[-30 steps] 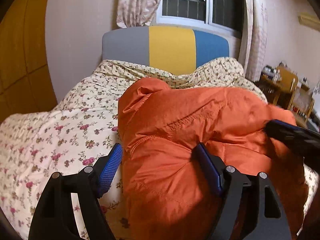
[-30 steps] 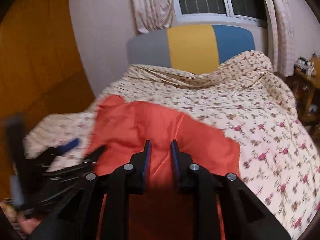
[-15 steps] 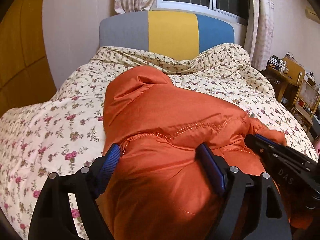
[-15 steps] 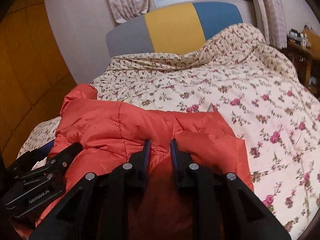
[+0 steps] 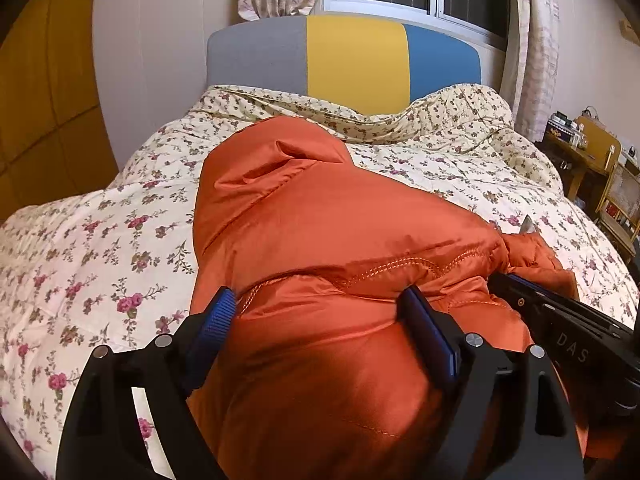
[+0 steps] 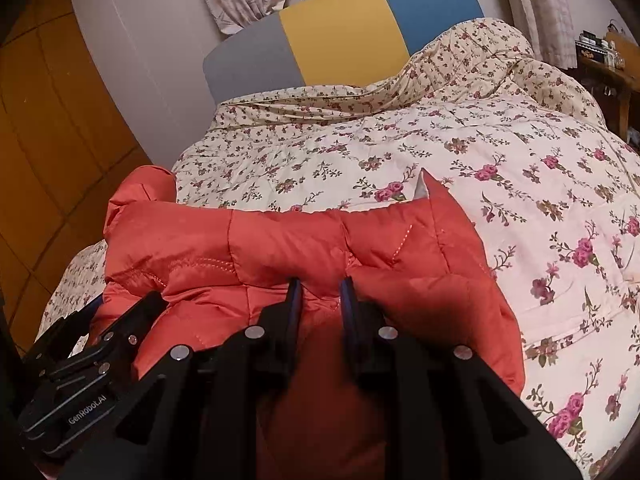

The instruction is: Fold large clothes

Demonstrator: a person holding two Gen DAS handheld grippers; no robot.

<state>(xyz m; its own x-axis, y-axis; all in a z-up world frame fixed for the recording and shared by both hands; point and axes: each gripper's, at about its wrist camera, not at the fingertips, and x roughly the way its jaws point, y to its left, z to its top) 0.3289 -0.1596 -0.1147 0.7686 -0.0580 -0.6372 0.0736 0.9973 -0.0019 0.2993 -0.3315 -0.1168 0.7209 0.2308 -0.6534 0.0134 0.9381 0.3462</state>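
The orange jacket (image 5: 340, 232) is puffy quilted cloth with a faint satin sheen and visible stitched seams, lying on a matt floral quilt (image 5: 100, 248) of soft, printed cotton-like fabric. Each tool is matt black plastic with small bright metal pins, and the left tool (image 5: 320, 320) carries ribbed blue pads (image 5: 216, 320). The headboard (image 5: 352, 60) looks like matt woven upholstery.

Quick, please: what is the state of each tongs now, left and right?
Left tongs: wide, just been opening, puffy orange quilted jacket bulging between the pads; grip cannot be told.
Right tongs: closed on a fold of the jacket.
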